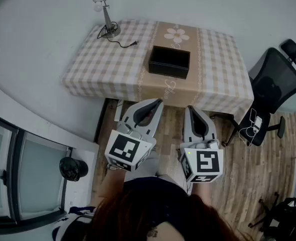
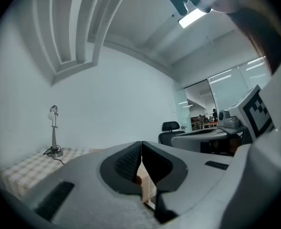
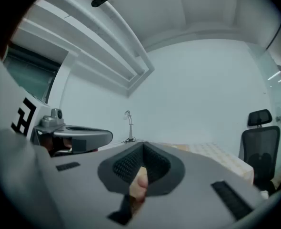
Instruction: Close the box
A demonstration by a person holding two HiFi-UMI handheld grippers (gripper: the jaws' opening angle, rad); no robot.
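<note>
Nothing of the closing looks done. The black rectangular box stands open on the table with the beige checked cloth, its dark inside showing from above. From the head view I cannot make out a lid or flap, so how it shuts is unclear; it may be a flap folded down along the far wall. The whole job is left: reach the box, find the lid, and bring it over the opening.

The left gripper with the marker cube and the right gripper with the marker cube are both held low over the wooden plank floor, short of the table's near edge and well apart from the box. Each has its jaws pressed together with nothing between them; the gripper views show the ribbed pads meeting at the tips.

From the pair of grippers the box lies at about twelve o'clock, a little nearer the left gripper's line, which points toward one o'clock. The right gripper points near twelve. A slim silver desk lamp stands at ten o'clock from the box, near the table's far left corner. A black office chair sits off the table's right end, at about three o'clock from the box.
</note>
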